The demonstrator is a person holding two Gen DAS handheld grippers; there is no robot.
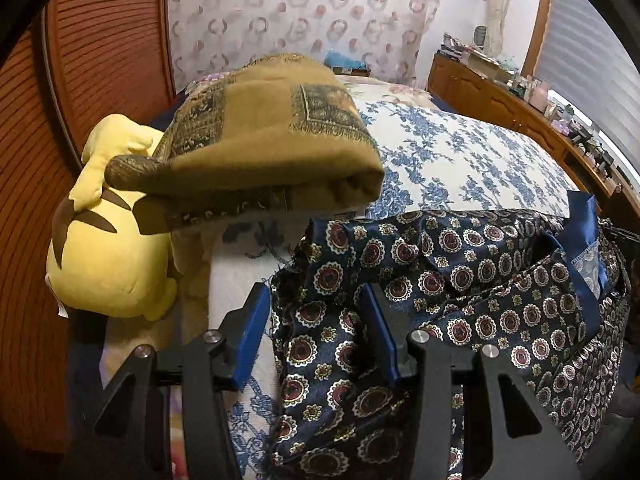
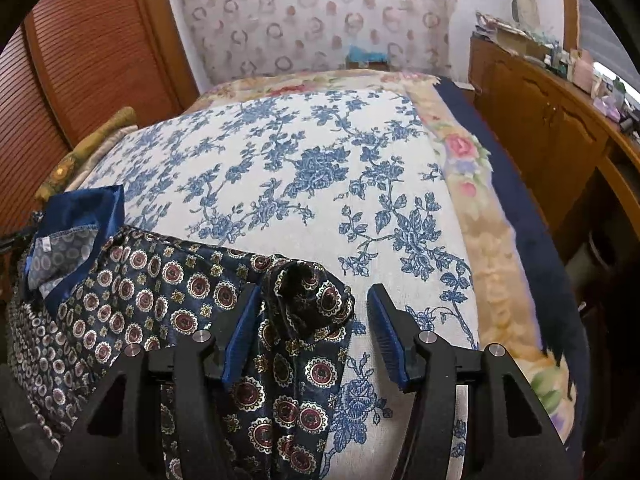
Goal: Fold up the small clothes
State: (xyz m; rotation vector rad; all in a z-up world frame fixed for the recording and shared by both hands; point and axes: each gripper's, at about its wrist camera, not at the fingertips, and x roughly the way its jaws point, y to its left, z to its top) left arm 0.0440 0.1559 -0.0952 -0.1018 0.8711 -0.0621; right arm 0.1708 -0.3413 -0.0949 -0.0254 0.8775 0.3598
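Note:
A dark navy garment with red and white medallions [image 1: 460, 292] and a shiny blue collar [image 1: 580, 248] lies crumpled on the white, blue-flowered bed cover [image 1: 460, 160]. My left gripper [image 1: 316, 320] is open, its jaws on either side of the garment's left edge. In the right wrist view the same garment [image 2: 132, 280] lies at the lower left, and its bunched corner [image 2: 308, 300] rises between the jaws of my open right gripper [image 2: 314, 328].
A folded mustard cloth [image 1: 272, 144] sits on a pile at the left, beside a yellow plush toy [image 1: 108, 248]. A wooden slatted door [image 1: 92, 40] stands at the left. A cluttered wooden dresser [image 2: 552, 120] runs along the right of the bed.

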